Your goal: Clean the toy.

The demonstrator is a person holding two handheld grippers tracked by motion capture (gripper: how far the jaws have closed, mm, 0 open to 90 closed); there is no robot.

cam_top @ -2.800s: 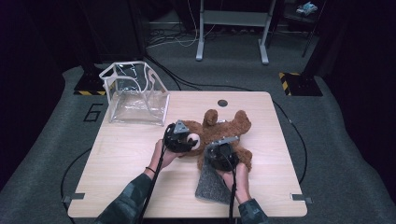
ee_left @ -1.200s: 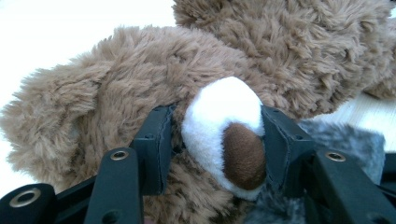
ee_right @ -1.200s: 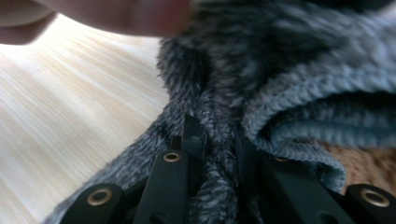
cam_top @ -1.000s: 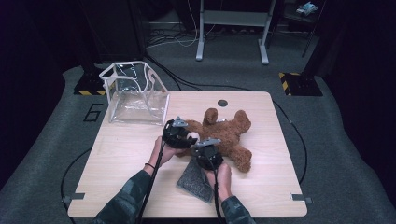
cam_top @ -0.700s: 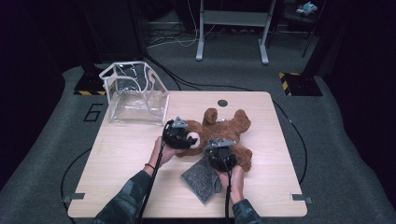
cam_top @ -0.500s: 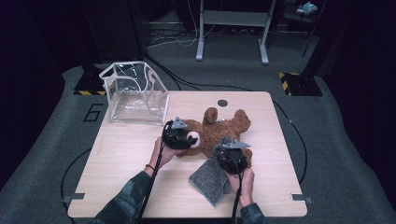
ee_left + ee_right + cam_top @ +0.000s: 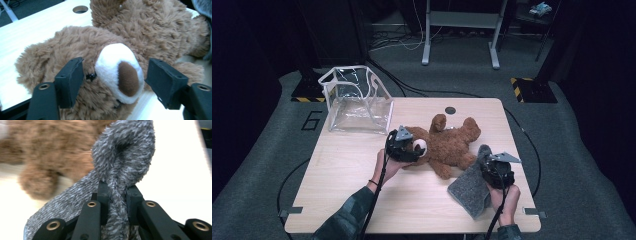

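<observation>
Grey fuzzy cloth point(image 7: 471, 190) is lying lower right of centre in the high view, one end bunched up in the right gripper point(image 7: 495, 172), the rest trailing on the wooden table point(image 7: 362, 165) beside the brown teddy bear point(image 7: 447, 145) at frame centre. Left gripper point(image 7: 404, 146) is sitting at the bear's head.

Left gripper view: jaws are standing spread either side of the bear's white muzzle point(image 7: 120, 68), pads off the fur, having just been opening.

Right gripper view: jaws are pinching a twisted fold of the cloth point(image 7: 120, 182) at lower centre, bear blurred in the upper left.

Judgement: the cloth is being pulled clear; keeping the pinch firm and lifting the trailing end off the table should avoid dragging the bear.
</observation>
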